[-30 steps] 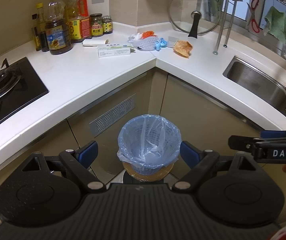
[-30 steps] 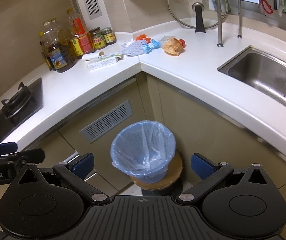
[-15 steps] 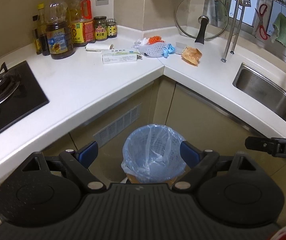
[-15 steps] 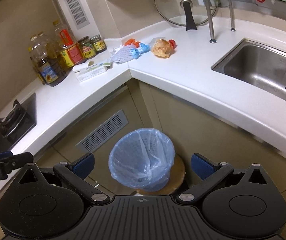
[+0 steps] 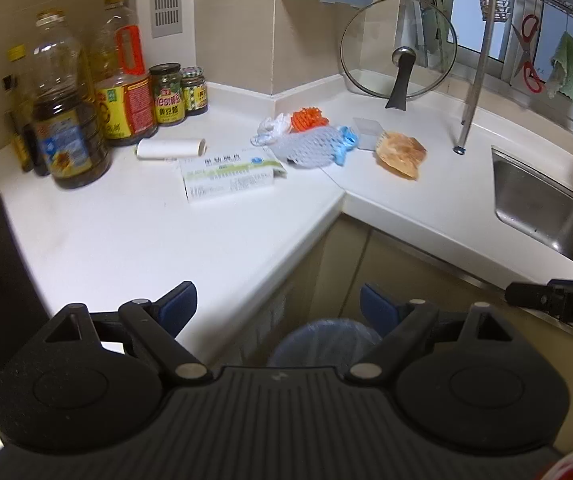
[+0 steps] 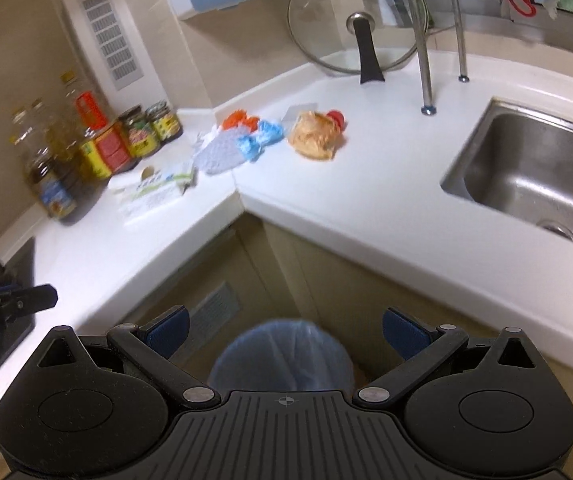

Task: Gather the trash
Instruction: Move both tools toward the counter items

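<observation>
1. Left wrist view: white L-shaped countertop [image 5: 134, 236] wraps an inner corner below beige tiled walls. The left gripper [image 5: 274, 306] hangs over the counter's front edge with its blue-padded jaws spread wide and nothing between them. Trash lies in the corner of the counter: a white paper roll [image 5: 170, 148], a flat medicine box [image 5: 230, 178] just in front of it, a white foam net [image 5: 306, 147] with an orange net [image 5: 306, 118] and a blue wrapper [image 5: 346, 142] touching it, and a crumpled tan wrapper [image 5: 400, 152] a little apart toward the sink [image 5: 542, 208]. Oil bottles [image 5: 68, 120] and two jars [image 5: 178, 94] stand against the left wall; a glass pot lid [image 5: 398, 46] leans at the back. A blue-lined trash bin [image 5: 324, 342] shows low between the jaws, down on the floor by the cabinets. The right gripper's tip [image 5: 558, 306] juts in at the right edge.

2. Right wrist view: the same counter corner, blurred. The right gripper [image 6: 286, 330] is also spread wide and empty, with the trash bin [image 6: 282, 354] below it. The tan wrapper [image 6: 314, 136] lies beside a small red piece [image 6: 336, 118]; the foam net [image 6: 222, 152], blue wrapper [image 6: 260, 140] and medicine box [image 6: 154, 194] sit to its left. The left gripper's tip [image 6: 10, 304] enters at the left edge.
</observation>
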`<action>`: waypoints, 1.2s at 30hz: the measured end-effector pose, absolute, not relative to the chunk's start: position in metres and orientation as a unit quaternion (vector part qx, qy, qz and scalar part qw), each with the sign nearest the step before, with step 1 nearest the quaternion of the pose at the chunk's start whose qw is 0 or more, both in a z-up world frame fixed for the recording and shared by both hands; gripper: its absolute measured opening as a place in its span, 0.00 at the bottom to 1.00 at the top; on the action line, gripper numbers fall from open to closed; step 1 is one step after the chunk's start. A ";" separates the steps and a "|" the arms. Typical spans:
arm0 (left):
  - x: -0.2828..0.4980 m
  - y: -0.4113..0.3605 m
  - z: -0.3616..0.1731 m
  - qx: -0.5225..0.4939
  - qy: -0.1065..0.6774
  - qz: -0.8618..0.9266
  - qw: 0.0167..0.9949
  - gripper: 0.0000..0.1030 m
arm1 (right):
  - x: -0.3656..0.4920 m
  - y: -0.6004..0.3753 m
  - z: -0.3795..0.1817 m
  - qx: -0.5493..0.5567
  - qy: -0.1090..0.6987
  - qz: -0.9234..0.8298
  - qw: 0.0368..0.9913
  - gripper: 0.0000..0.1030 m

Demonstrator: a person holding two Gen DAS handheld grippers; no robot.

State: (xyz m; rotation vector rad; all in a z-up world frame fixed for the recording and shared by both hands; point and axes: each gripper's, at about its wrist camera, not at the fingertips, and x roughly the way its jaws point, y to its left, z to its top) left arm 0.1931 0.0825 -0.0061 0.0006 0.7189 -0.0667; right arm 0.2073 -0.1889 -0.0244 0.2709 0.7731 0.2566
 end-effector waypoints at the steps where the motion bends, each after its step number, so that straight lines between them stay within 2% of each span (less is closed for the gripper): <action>1: 0.204 0.088 -0.007 0.005 0.352 -0.036 0.935 0.85 | 0.217 -0.185 -0.025 0.133 0.373 0.123 0.910 1.00; 19: 0.357 0.157 -0.040 0.070 0.355 -0.092 0.928 0.85 | 0.330 -0.127 -0.043 0.126 0.356 0.100 0.920 1.00; 36: 0.453 0.150 -0.077 0.173 0.351 -0.211 0.896 0.86 | 0.386 -0.130 -0.056 0.135 0.373 0.052 0.917 1.00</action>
